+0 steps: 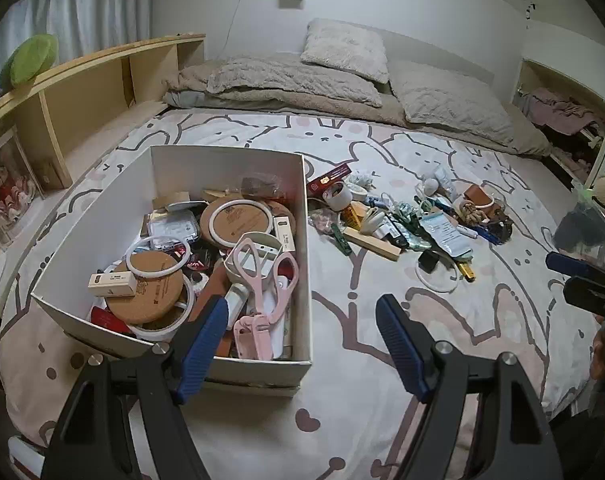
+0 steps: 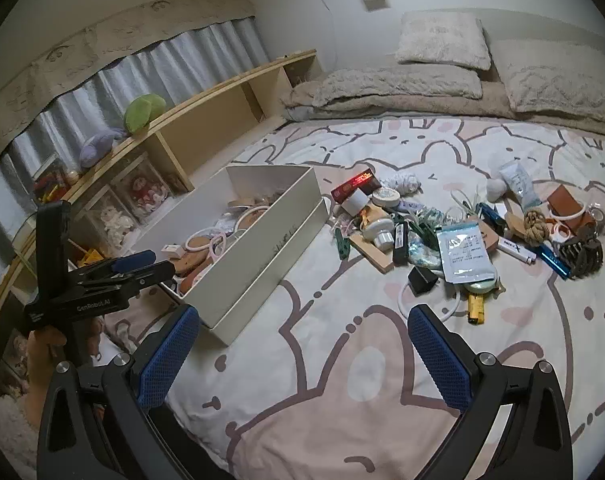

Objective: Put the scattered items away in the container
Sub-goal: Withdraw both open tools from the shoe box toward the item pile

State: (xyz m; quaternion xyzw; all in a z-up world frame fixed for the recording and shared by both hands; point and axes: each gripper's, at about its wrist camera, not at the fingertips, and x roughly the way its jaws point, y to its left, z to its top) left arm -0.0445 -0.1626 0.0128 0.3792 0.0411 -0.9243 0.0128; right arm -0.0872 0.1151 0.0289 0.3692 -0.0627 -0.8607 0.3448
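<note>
White box [image 1: 226, 160] on the bed [image 1: 362, 360], toward its left side, near the wooden shelf [image 1: 102, 80]. Already inside: cork coasters [image 1: 232, 220], white rings [image 1: 158, 260], pink scissors [image 1: 262, 280], small cartons, packets, all heaped together. Second shallow tray or lid under the box, showing at its near edge.

To the right of the box, mid-bed: loose pile [image 2: 462, 232] of small things, well apart from the pillows [image 1: 342, 48] at the head. Among them: red carton [image 2: 352, 186] just beside the box's far right corner, tape roll [image 2: 356, 202], wood block [image 2: 376, 256], green clip [image 2: 342, 246], black cube [image 2: 421, 280] lying on a white ring [image 2: 452, 306], pale pouch [image 2: 466, 256] with print, yellow item [image 2: 476, 308] at the pile's near edge, white tube [image 2: 518, 184], rope knot [image 2: 536, 226], brown leather piece [image 2: 566, 204], blue pen [image 2: 554, 260], dark hair claw [image 2: 582, 252] at the far right.

Left gripper [image 1: 302, 344] above the box's near right corner, jaws spread, nothing between the blue pads. Right gripper [image 2: 302, 356] over bare bedding, nearer than the pile, jaws likewise spread and empty. Left gripper's handle also seen from the right wrist view, gripped by a hand [image 2: 42, 348] at the bed's left edge.
</note>
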